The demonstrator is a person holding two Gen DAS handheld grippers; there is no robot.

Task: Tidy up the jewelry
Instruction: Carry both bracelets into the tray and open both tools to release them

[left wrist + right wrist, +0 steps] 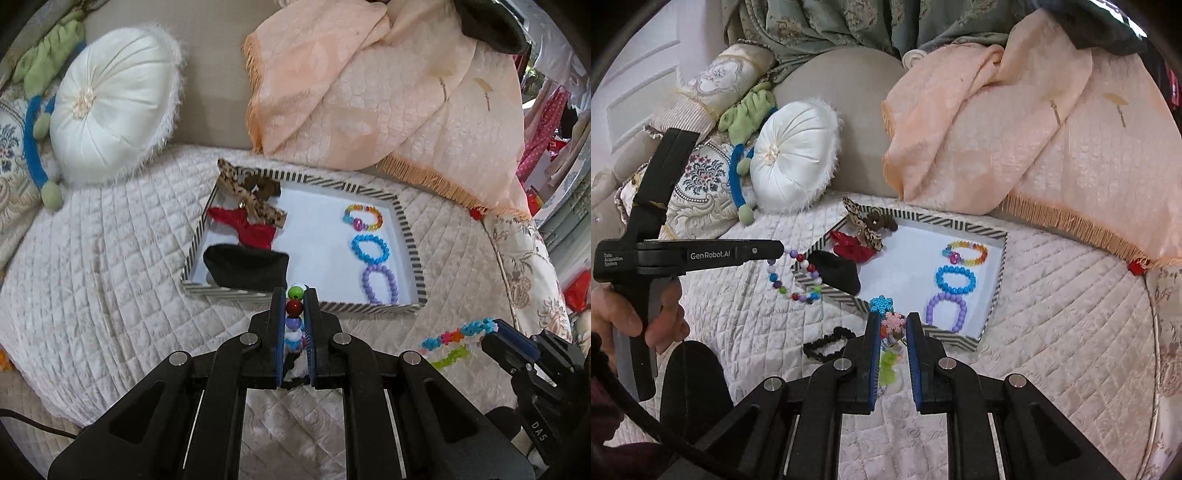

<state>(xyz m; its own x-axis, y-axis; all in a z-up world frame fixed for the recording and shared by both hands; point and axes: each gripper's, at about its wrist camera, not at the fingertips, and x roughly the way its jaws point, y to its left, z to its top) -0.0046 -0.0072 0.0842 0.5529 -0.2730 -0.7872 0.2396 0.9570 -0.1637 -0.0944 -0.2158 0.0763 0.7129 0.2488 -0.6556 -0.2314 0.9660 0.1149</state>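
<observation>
Right now my left gripper [294, 295] is clamped on a bead necklace [798, 275] beside the striped tray [404, 225]. My right gripper [892, 321] pinches a snowflake bracelet [886, 314]. Inside the tray lie rainbow [364, 218], blue [370, 249] and purple [380, 282] bracelets, plus hair bows [255, 225] and a black pouch [245, 271].

left gripper [294, 295] pinches beaded bracelet [294, 306] — lifted.

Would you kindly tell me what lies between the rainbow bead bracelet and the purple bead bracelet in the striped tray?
The blue bead bracelet lies between the rainbow bead bracelet and purple bead bracelet, clearest in the right wrist view.
</observation>
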